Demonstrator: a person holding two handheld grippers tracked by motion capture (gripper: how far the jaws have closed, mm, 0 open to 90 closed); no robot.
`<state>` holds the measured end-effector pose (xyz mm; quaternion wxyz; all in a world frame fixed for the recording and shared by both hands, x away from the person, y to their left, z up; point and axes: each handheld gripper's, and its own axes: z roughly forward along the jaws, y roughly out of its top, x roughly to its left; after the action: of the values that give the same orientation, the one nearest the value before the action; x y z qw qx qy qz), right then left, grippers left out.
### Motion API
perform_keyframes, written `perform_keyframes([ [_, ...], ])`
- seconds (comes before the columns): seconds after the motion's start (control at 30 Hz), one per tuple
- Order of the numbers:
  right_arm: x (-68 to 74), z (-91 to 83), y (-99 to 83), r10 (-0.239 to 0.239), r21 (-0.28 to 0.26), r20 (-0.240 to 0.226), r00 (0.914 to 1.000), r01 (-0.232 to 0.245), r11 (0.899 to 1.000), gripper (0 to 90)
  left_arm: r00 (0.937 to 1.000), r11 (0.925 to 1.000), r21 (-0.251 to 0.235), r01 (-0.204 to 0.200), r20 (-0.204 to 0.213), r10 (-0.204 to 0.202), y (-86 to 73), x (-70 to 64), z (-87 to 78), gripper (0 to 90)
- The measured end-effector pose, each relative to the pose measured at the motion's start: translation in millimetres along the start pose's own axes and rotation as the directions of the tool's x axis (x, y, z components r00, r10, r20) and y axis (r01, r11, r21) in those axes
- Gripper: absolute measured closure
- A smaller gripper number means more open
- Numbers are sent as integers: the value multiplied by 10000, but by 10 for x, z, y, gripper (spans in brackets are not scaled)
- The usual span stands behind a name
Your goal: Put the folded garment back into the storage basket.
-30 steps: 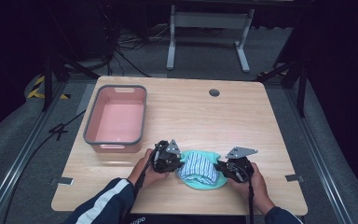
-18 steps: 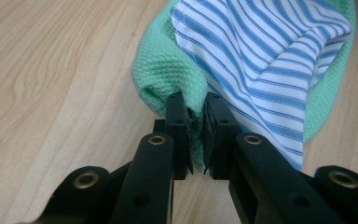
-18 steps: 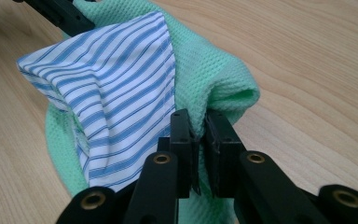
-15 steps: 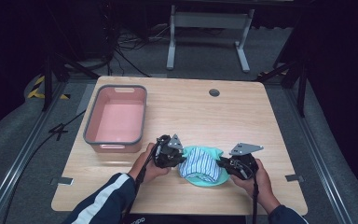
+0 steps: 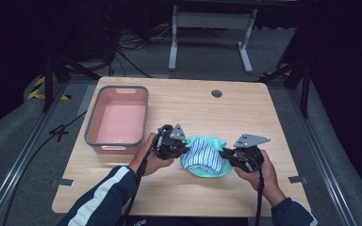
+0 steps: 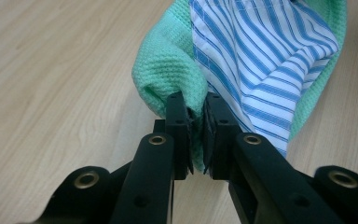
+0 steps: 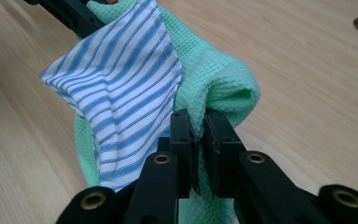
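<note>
Pinching the green cloth (image 5: 206,157) with both grippers' jaws, well clear of the pink tub (image 5: 118,119).

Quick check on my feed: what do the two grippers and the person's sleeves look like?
Both the left gripper and right gripper are black, each topped by a grey three-cornered plate, with black fingers and brass-coloured rivets. Black cables trail back. Sleeves are dark blue; the left has a white stripe.

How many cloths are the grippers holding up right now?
2. A green cloth, pinched at opposite edges by the left gripper and right gripper, and a blue-striped cloth lying inside it. The folds may hide more.
</note>
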<state>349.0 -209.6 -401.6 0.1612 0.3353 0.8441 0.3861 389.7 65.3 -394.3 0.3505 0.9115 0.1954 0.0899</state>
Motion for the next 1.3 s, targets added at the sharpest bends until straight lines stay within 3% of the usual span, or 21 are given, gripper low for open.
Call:
perform_keyframes([
  [0.23,-32,-80,224,-174,-287,89,9998,177,9994,823,9996,9997,-256,23,-267,-30,82,86,-173,822],
  [0.53,-12,-57,506,-548,-462,140,9984,553,9974,823,9975,9989,-466,24,-700,-57,136,202,-414,822],
  [1.3,149,203,1003,-1165,-820,-67,9932,1156,9899,823,9848,9964,-725,435,-1647,-550,-19,475,-856,822],
])
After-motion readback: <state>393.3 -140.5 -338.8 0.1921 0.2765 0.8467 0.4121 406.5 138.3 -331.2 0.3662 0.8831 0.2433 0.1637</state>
